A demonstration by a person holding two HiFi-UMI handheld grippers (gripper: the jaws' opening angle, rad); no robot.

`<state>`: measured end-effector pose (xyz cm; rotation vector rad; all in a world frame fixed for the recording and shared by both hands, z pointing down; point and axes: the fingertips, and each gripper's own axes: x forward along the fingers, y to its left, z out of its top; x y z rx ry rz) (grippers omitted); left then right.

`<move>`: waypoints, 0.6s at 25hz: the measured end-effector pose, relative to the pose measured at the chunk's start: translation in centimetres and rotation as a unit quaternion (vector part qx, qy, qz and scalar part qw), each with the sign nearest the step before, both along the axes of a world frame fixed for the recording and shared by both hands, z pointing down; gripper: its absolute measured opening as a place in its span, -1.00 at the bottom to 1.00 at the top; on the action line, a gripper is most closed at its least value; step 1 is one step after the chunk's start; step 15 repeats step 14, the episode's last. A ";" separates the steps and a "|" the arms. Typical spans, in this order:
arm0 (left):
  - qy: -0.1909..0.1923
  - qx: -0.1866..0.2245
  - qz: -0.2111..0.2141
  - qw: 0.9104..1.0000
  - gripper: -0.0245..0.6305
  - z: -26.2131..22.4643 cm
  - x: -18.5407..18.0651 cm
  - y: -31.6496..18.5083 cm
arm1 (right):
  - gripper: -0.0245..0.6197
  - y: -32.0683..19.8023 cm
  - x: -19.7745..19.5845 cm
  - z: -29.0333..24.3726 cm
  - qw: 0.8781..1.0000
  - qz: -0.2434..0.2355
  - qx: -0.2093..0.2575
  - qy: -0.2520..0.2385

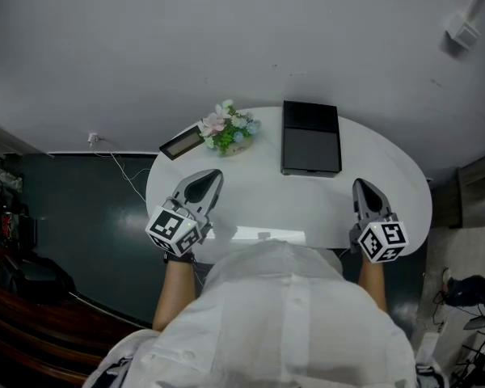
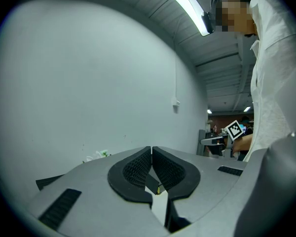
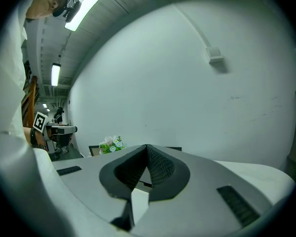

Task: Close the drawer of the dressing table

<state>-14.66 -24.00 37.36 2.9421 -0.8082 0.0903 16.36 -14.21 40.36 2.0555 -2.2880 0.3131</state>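
Observation:
The white oval dressing table (image 1: pixel 250 196) stands against the grey wall. At its front edge a pale strip with a small handle (image 1: pixel 263 235) shows just above the person's white shirt; the rest of the drawer is hidden by the body. My left gripper (image 1: pixel 212 175) (image 2: pixel 151 148) hovers over the table's left part, its jaws touching with nothing between them. My right gripper (image 1: pixel 360 184) (image 3: pixel 146 146) is held over the right part, also shut and empty. Neither gripper touches the drawer.
A black box (image 1: pixel 310 137) lies at the back of the table. A small bunch of flowers (image 1: pixel 230 128) (image 3: pixel 111 143) and a flat black frame (image 1: pixel 182 143) sit at the back left. A cable (image 1: pixel 121 168) hangs over the dark floor at left.

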 end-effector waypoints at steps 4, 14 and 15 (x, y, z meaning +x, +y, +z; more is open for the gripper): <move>-0.004 -0.001 0.001 1.000 -0.87 0.2 -0.1 0.0 | -0.90 0.1 0.0 0.1 1.000 0.002 -0.002 0.002; -0.003 0.002 0.004 1.000 -0.87 0.0 0.2 -0.5 | -0.90 -1.2 -0.3 -0.6 1.000 -0.009 0.006 0.014; -0.003 0.002 0.004 1.000 -0.87 0.0 0.2 -0.5 | -0.90 -1.2 -0.3 -0.6 1.000 -0.009 0.006 0.014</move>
